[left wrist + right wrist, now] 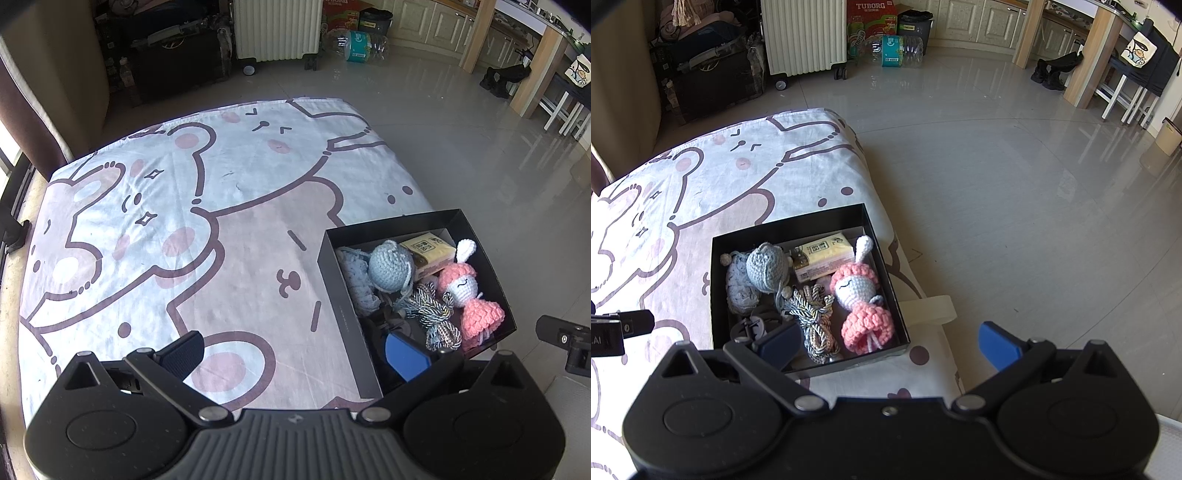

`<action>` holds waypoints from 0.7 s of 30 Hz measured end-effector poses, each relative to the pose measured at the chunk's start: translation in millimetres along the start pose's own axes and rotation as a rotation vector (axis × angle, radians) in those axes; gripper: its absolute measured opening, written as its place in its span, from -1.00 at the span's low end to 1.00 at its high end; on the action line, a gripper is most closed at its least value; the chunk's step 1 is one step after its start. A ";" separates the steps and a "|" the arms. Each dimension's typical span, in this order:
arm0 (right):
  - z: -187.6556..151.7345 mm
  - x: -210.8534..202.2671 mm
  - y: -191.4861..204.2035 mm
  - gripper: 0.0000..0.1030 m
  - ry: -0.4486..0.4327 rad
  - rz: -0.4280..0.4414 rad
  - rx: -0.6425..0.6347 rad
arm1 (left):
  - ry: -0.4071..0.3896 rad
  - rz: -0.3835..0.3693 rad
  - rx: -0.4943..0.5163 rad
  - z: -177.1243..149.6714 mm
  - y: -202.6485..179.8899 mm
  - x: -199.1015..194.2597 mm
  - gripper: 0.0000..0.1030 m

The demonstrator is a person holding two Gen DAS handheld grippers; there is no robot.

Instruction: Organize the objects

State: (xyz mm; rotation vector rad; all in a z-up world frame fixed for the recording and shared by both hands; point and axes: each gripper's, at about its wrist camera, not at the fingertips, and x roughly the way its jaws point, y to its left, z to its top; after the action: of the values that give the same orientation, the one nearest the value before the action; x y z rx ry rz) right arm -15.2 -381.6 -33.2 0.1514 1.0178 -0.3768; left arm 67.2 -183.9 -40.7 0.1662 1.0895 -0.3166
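Objects for sorting sit inside the black box (809, 229), which rests on the cartoon-print cloth (207, 206) at that cloth's right edge, near my two grippers.

Contents as I read them from the right wrist view:
- Pink crochet doll (858, 295): lies along the box's right wall, white ears toward the far side, pink skirt toward the near side.
- Grey-blue crochet ball (766, 267): far-left area of the box, lying on a heap of blue yarn (738, 291).
- Yellow tissue pack (822, 256): far centre, between the ball and the doll's ears.
- Braided cord bundle (812, 321): centre to near side, just beside the doll's skirt.
- A dark object (753, 326) lies in the near-left corner; I cannot identify it.

Left gripper (295, 354): fingers released and spread wide, nothing between them. Its blue-padded finger (406, 356) is over the near-left part of the box; its other finger is over bare cloth to the left of the box.

Right gripper (890, 345): fingers also released and wide apart, holding nothing. One finger (779, 343) overlaps the near edge of the box; the blue-padded one is out past the cloth's right edge, over the tiled floor (1015, 184).

A white suitcase (805, 33) and a pack of water bottles (897, 50) stand well apart at the far side of the room.
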 end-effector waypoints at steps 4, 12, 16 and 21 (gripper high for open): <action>0.1 0.0 0.1 1.00 0.000 0.000 0.000 | 0.000 0.001 0.000 -0.1 -0.1 0.0 1.00; -0.8 0.3 0.3 1.00 0.001 0.000 0.000 | 0.002 -0.002 0.001 -0.9 -0.8 0.9 1.00; -0.5 0.3 0.2 1.00 0.001 0.000 0.001 | 0.006 -0.004 0.004 -0.6 -0.8 1.4 1.00; 0.1 -0.4 0.2 1.00 0.001 0.000 0.001 | 0.006 -0.004 0.003 -0.6 -0.8 1.5 1.00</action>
State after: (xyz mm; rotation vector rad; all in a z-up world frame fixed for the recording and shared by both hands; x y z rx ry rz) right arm -15.3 -381.4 -32.9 0.1525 1.0189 -0.3769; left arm 67.0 -184.7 -42.3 0.1679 1.0952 -0.3221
